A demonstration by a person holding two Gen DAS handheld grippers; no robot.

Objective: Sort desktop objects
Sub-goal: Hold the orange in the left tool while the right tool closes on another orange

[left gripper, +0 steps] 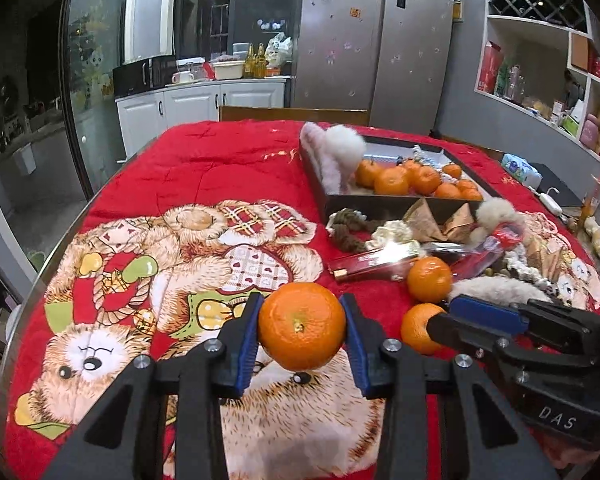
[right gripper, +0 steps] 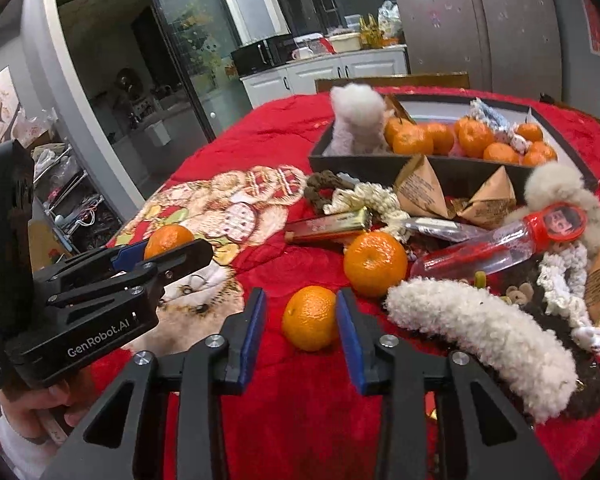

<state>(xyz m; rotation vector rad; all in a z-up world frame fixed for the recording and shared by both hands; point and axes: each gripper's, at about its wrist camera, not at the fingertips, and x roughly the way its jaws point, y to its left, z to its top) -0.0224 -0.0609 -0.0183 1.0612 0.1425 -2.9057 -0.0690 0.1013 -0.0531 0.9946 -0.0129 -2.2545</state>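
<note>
A round orange mandarin (left gripper: 301, 331) is clamped between the blue pads of the left claw (left gripper: 302, 334) and is held clear of the desk (left gripper: 228, 160), which is covered by a red quilted cloth printed with teddy bears (left gripper: 172, 264). In the right wrist view the same fruit (right gripper: 168, 240) is seen gripped in the left claw (right gripper: 172, 250), whose black handle is held by a person's hand (right gripper: 40, 404).

The right claw (right gripper: 302, 320) is placed around a second, smaller orange mandarin (right gripper: 310, 317) that rests on the red cloth. Its right pad lies against the fruit, while a narrow gap is seen at its left pad, so the jaws stand apart and no clamp is made.

A third orange mandarin (right gripper: 375, 263) lies just beyond it, beside a long fluffy white plush piece (right gripper: 480, 340) and a clear plastic bottle with a red cap (right gripper: 500, 248). Further back, a dark rectangular tray (right gripper: 364, 162) is seen to hold a heap of orange mandarins (right gripper: 460, 140) and a white fluffy toy (right gripper: 358, 120). Brown paper pyramid packets (right gripper: 420, 192) lie against the tray's near wall.
</note>
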